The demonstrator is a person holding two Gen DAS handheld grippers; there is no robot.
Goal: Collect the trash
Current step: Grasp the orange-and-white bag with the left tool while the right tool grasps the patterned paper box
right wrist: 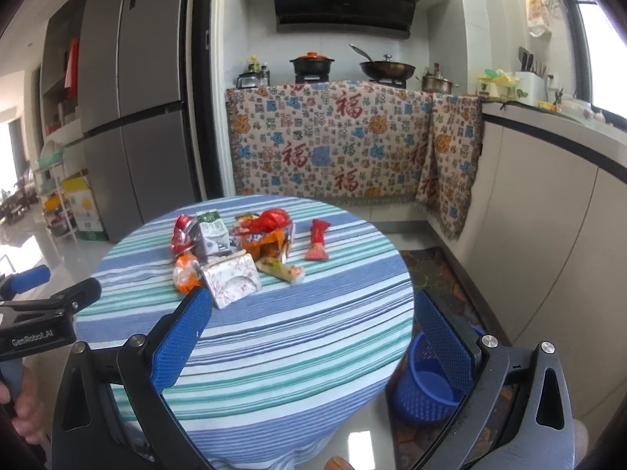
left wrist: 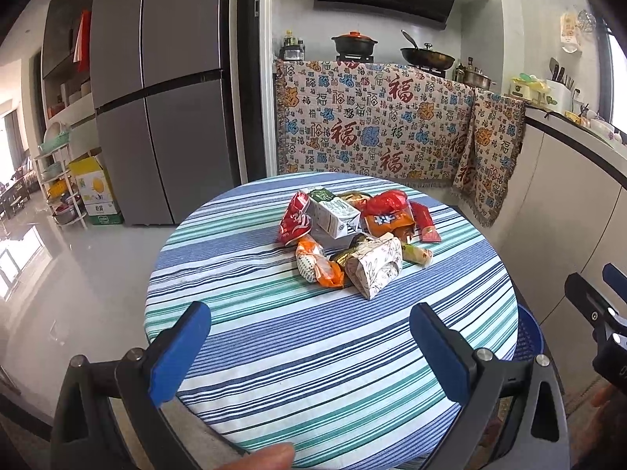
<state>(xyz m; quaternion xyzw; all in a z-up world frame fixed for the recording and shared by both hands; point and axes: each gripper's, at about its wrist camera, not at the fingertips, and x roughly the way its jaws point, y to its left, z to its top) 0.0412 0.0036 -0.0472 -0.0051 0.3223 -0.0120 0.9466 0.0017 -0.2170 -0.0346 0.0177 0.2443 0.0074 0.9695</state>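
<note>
"GenRobot.AI" in white on the black body of the left tool (right wrist: 55, 286); large red "福" characters repeated across the far patterned cloth (right wrist: 333, 145).

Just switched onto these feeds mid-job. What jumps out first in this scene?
First, the heap of trash in the middle of the round striped table: a white-and-green milk carton, a floral paper box at the near edge, and a red snack packet lying apart on the right. A blue mesh wastebasket stands on the floor right of the table. Both the left gripper and right gripper hover open and empty.
</note>
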